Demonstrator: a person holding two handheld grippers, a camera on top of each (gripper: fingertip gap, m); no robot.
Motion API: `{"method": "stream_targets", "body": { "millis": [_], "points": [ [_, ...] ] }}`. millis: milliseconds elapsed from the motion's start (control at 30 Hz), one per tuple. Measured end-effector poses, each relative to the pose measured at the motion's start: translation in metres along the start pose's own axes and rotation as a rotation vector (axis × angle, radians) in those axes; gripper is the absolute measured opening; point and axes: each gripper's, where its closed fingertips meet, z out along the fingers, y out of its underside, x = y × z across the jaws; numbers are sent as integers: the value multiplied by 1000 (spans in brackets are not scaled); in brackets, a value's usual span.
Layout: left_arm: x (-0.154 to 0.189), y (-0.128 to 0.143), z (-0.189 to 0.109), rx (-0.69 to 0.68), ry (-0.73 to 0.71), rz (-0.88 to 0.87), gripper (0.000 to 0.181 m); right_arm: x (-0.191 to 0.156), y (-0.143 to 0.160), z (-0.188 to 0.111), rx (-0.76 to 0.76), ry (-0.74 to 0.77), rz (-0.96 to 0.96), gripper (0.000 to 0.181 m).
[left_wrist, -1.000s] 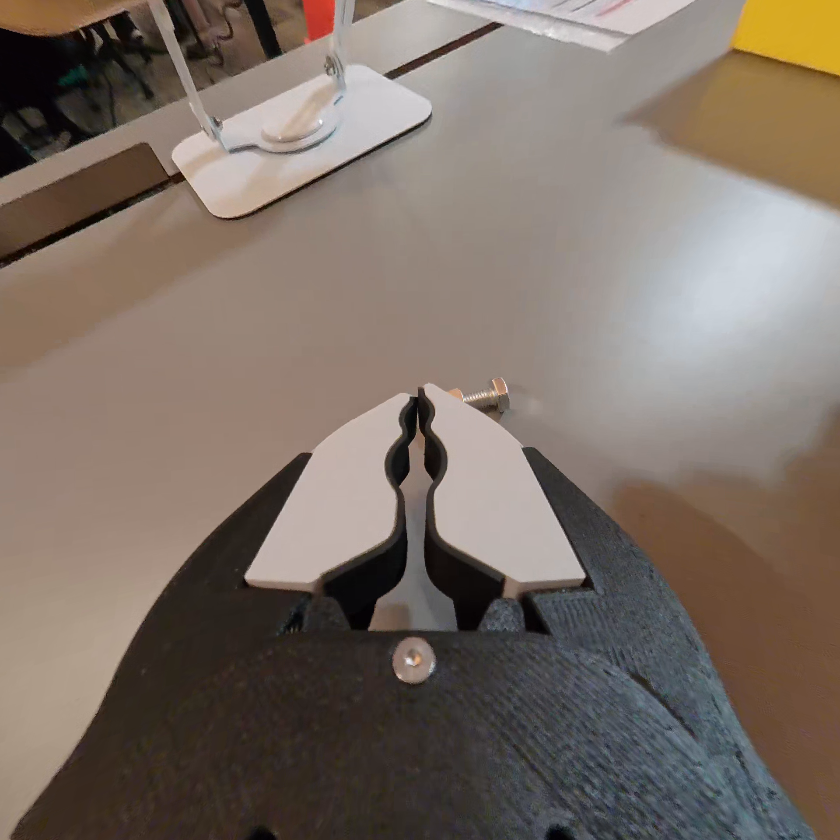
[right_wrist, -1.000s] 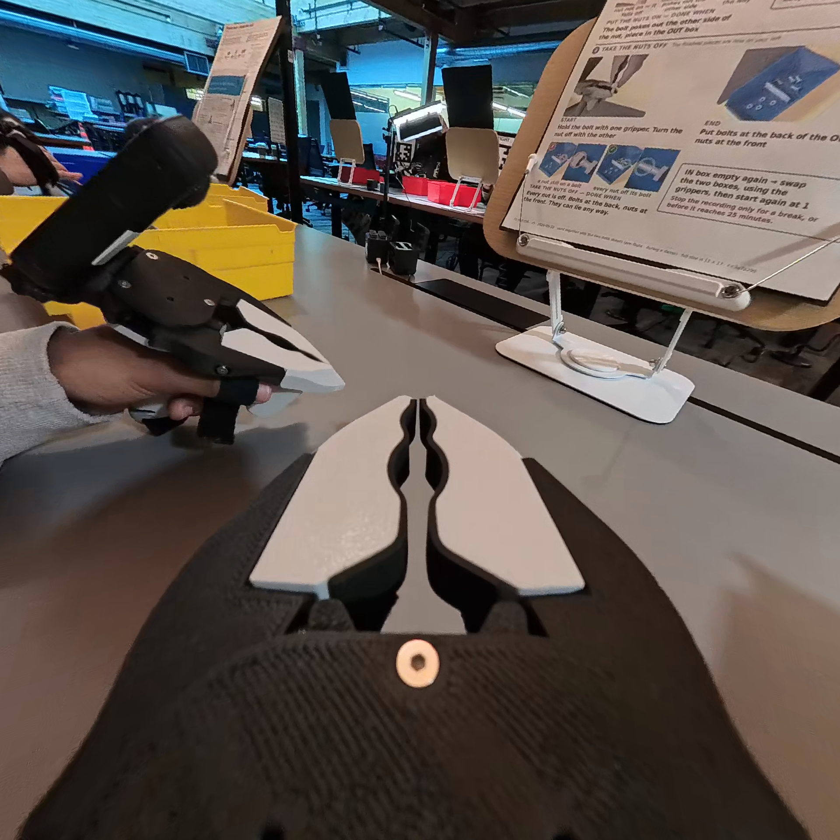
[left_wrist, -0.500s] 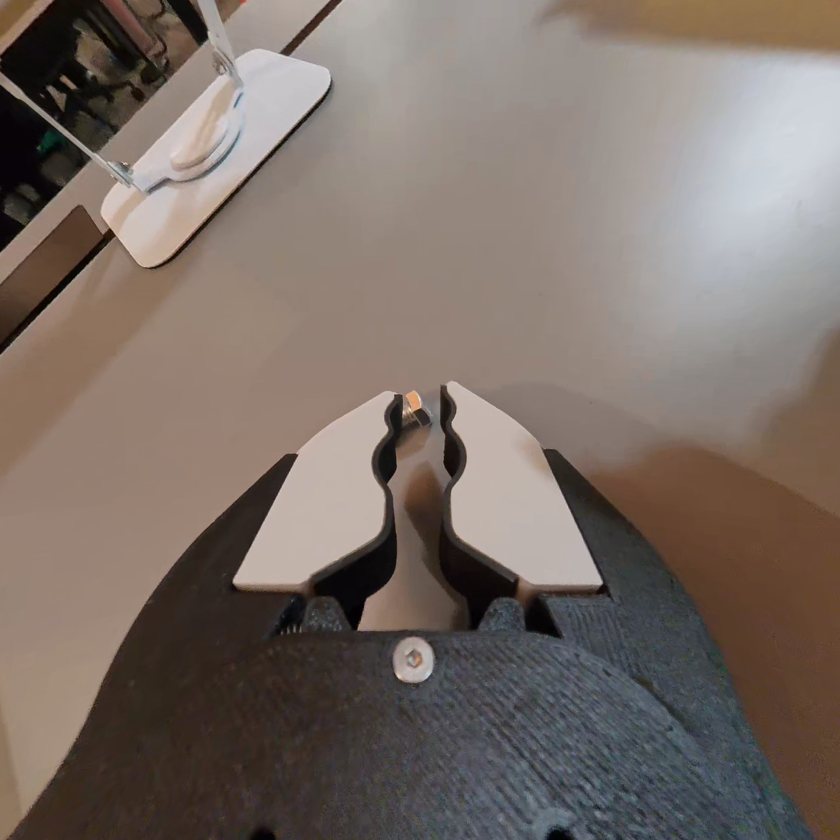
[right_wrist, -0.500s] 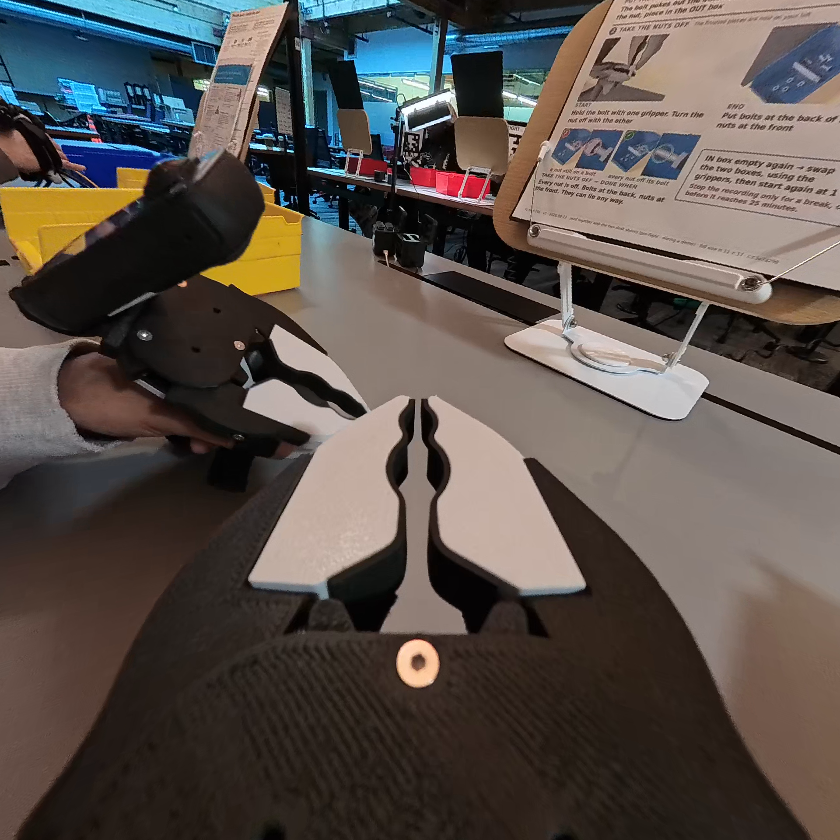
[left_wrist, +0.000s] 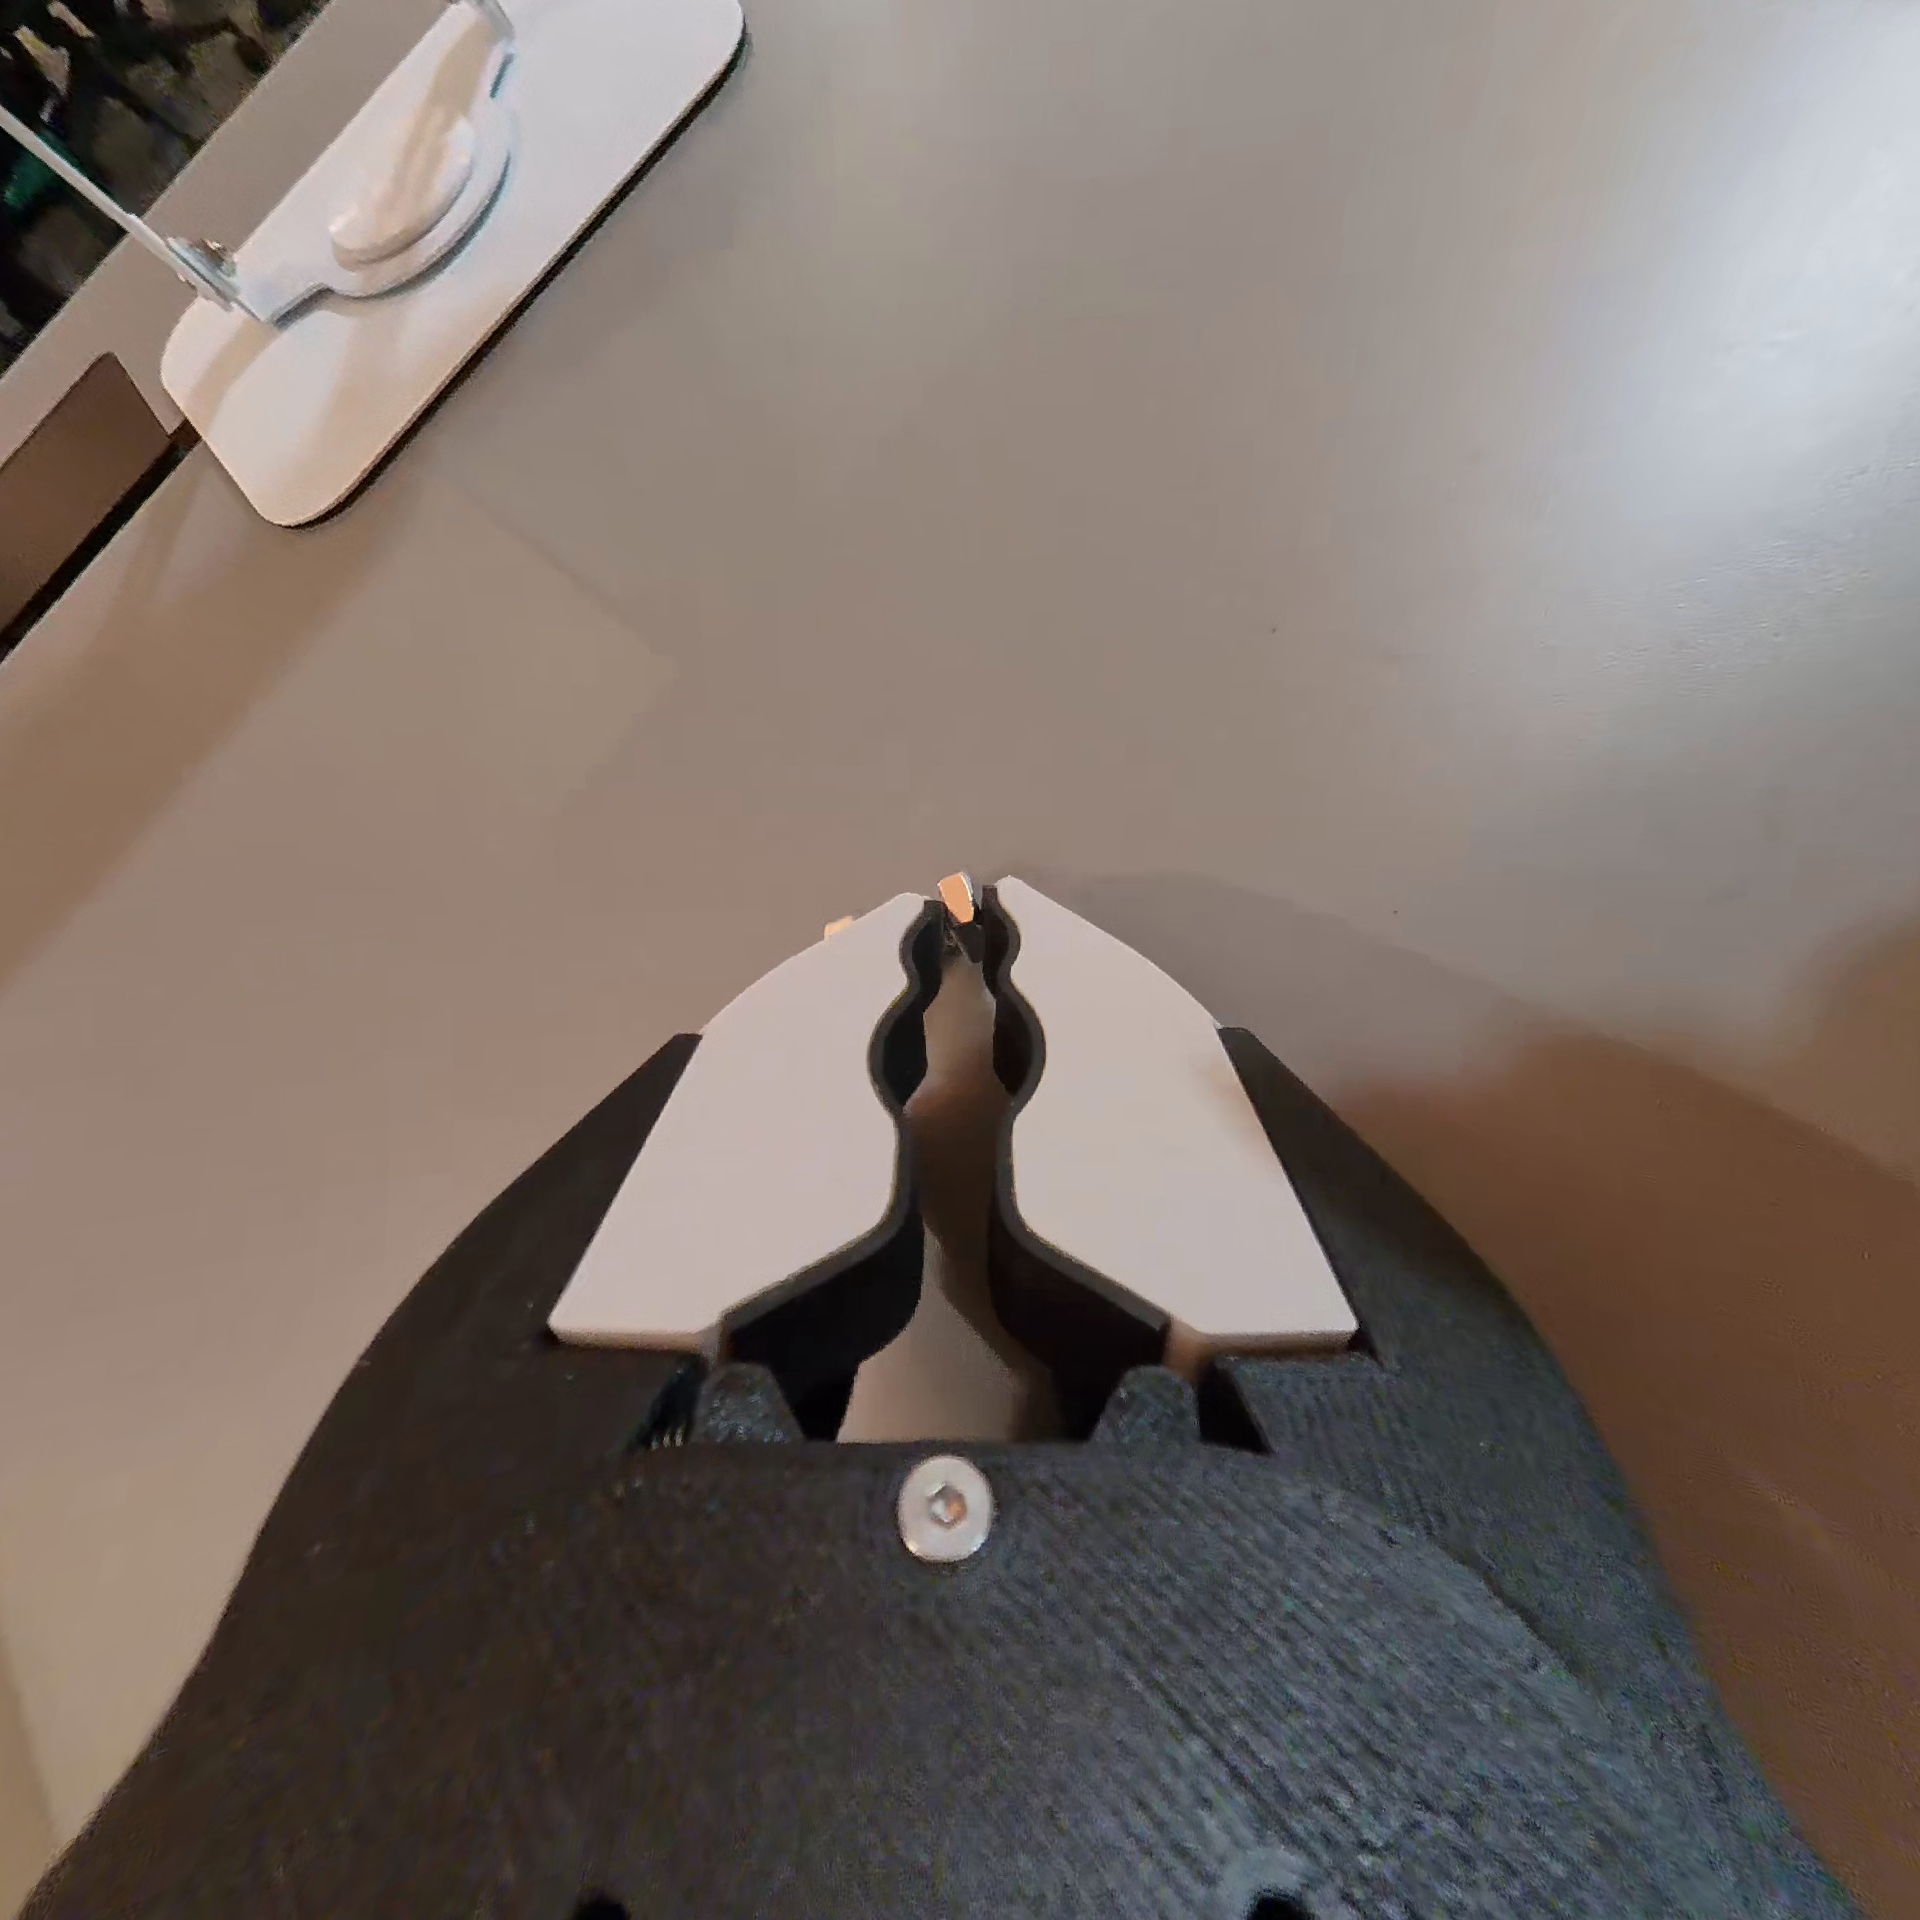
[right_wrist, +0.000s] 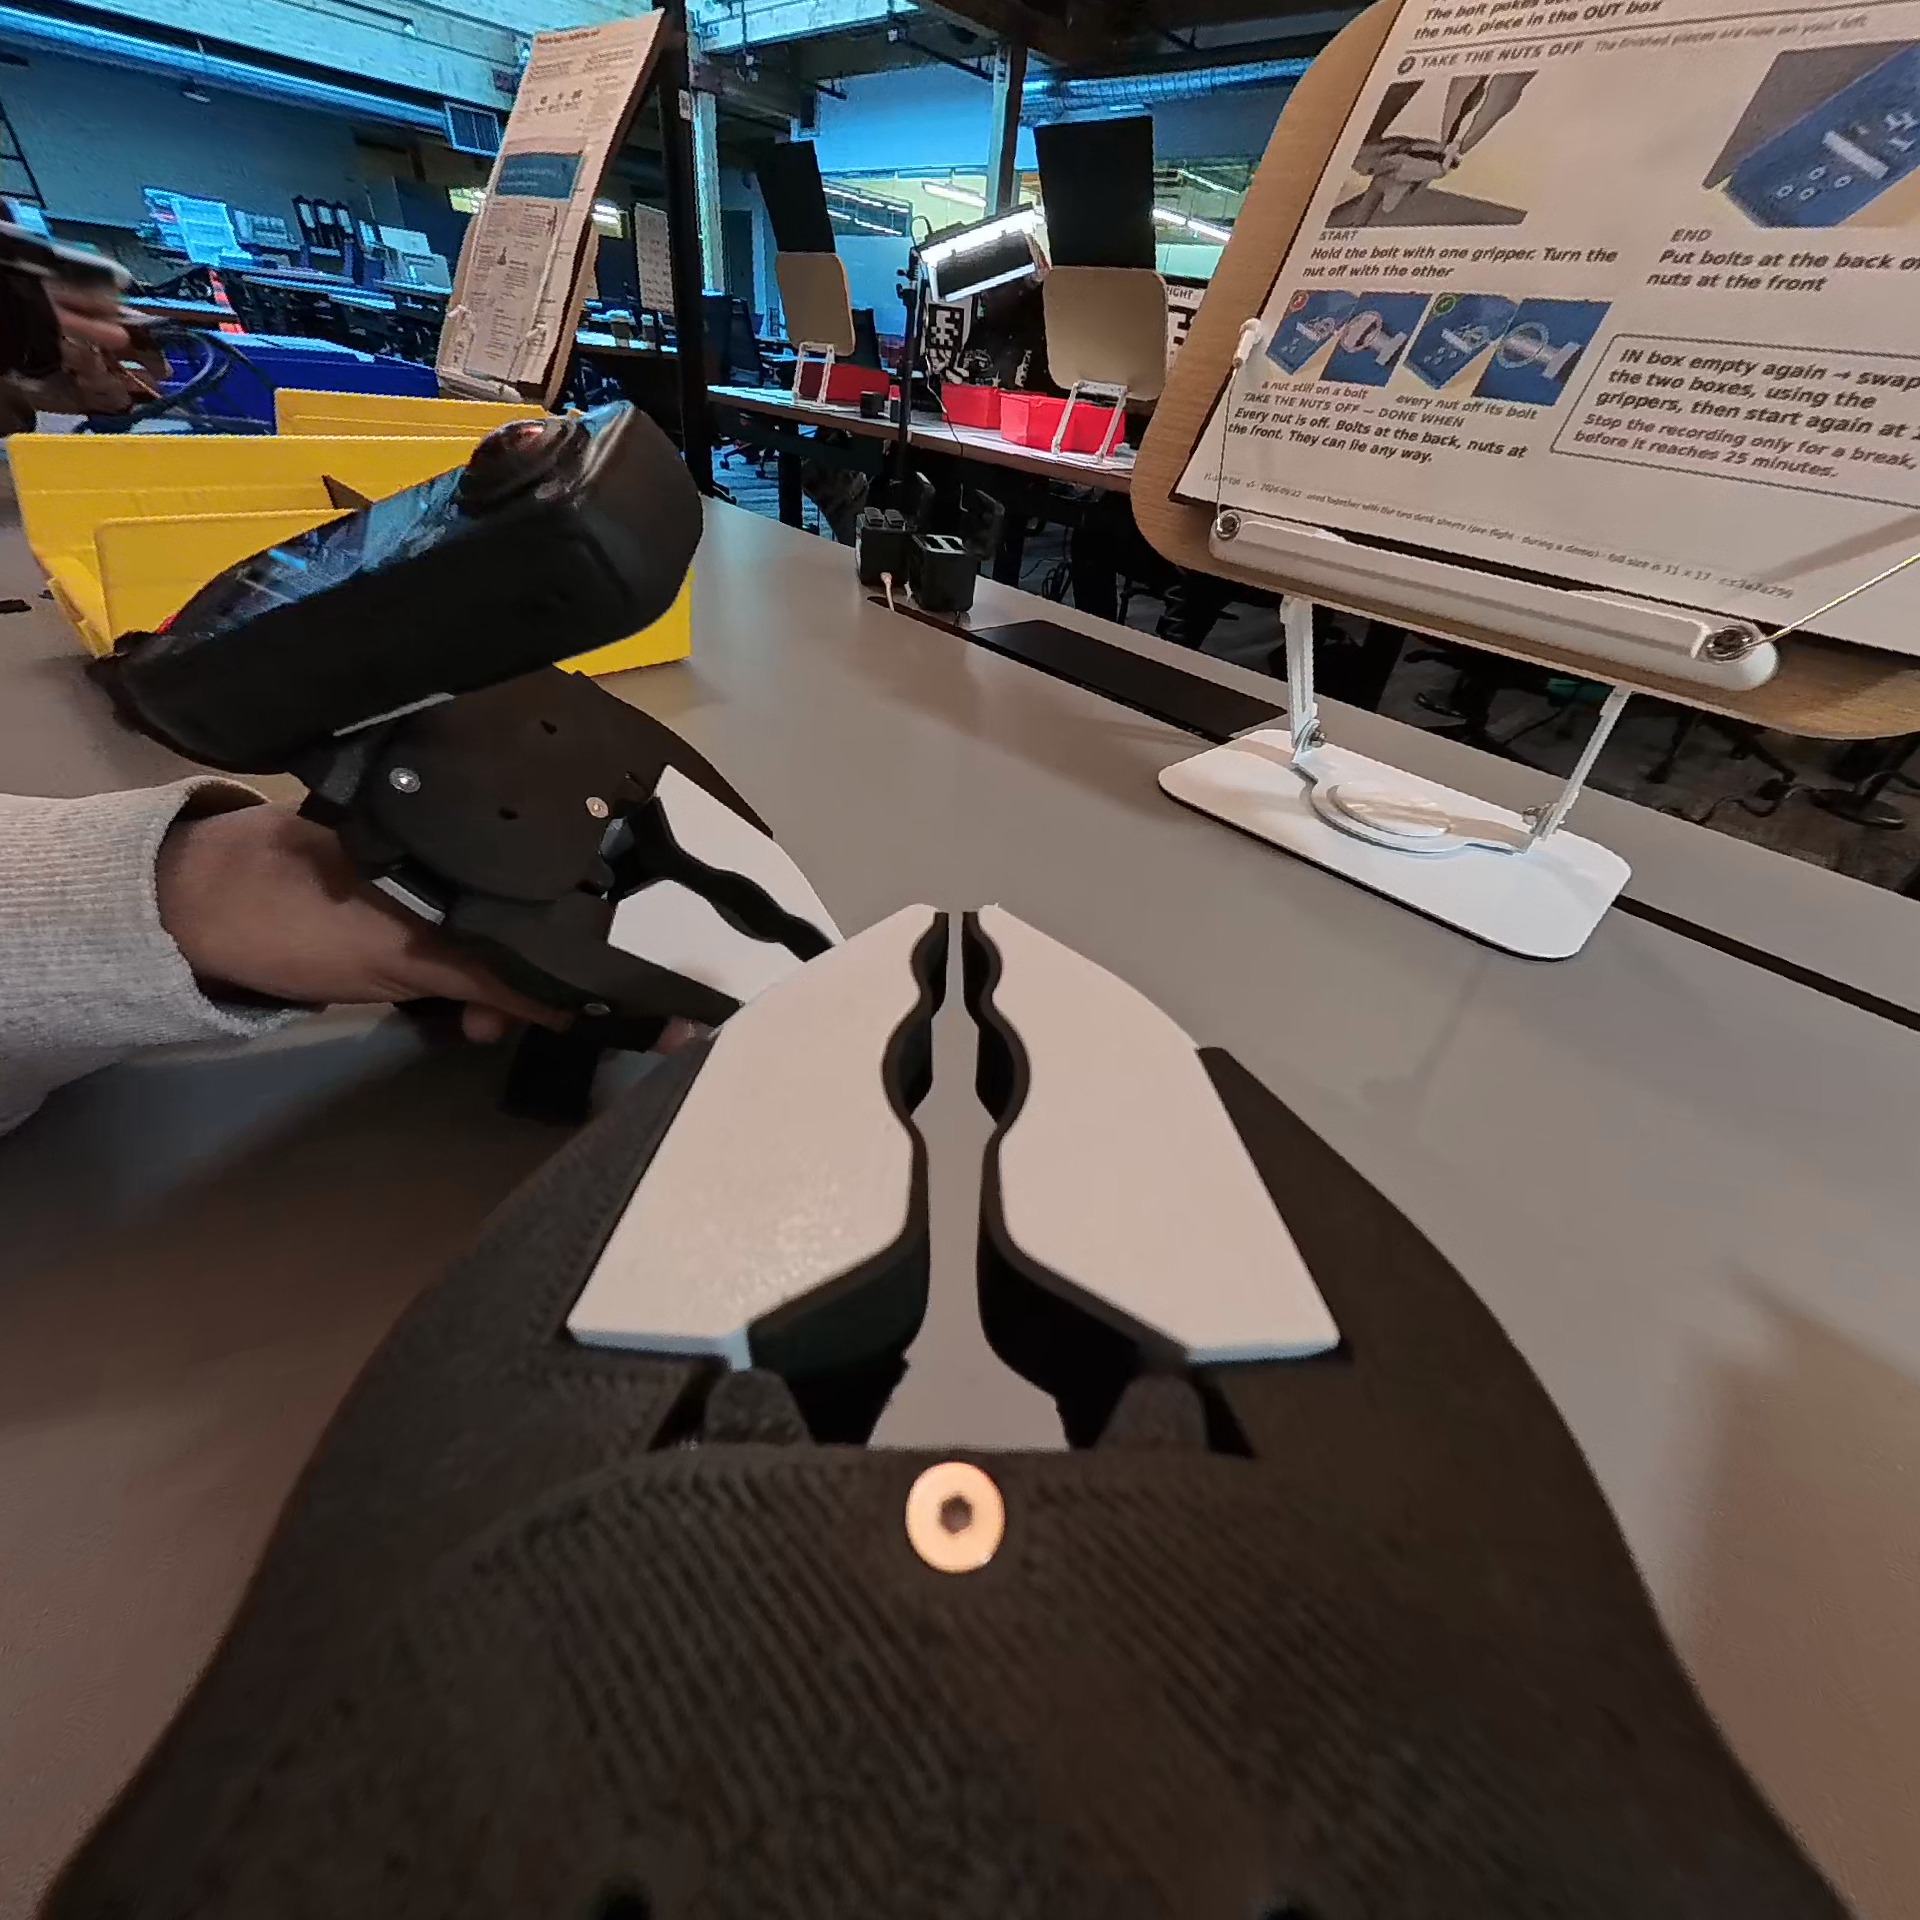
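My left gripper (left_wrist: 962, 914) points down at the grey table (left_wrist: 1143, 520) and is shut on a small silver bolt (left_wrist: 956, 896), pinched at the very fingertips. One end of the bolt pokes out beside the left finger (left_wrist: 840, 925). My right gripper (right_wrist: 956, 914) is shut and empty, held low over the table. In the right wrist view the left gripper's black body (right_wrist: 499, 821) is just to the left, held by a hand in a grey sleeve (right_wrist: 94, 914). Its fingertips are hidden behind my right gripper's left finger.
A white stand base (left_wrist: 416, 239) sits far left on the table. It also shows in the right wrist view (right_wrist: 1392, 842), carrying a board with a printed sheet (right_wrist: 1558, 312). Yellow bins (right_wrist: 208, 499) stand at the far left. A dark slot (right_wrist: 1091, 665) runs along the table's back. My hands' fingertips stand some 12 cm from each other.
The left gripper tipped down over the bolt lying on the table, opened around it, then shut on it. The right gripper stayed almost still.
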Motion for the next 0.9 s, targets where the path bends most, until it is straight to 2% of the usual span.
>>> {"method": "stream_targets", "body": {
  "millis": [267, 400, 500, 633, 767, 900],
  "points": [
    [-3, -9, -10, 91, 32, -50, 7, -1, -1, 0, -1, -2, -7, 3],
    [-1, -28, -27, 260, 70, -34, 7, -2, 0, 0, -4, -10, 3, 3],
    [10, -47, -46, 424, 98, 66, 7, -4, 3, 2, -12, -38, 40, 7],
    [35, -62, -67, 568, 128, 220, 7, -6, 3, 2, 1, -105, 190, 12],
    [55, -71, -77, 635, 153, 274, 7, -6, 7, 3, -19, -187, 379, 13],
    [56, -75, -80, 658, 131, 280, 7, -12, 6, 2, -11, -300, 591, 19]
  ]
}}
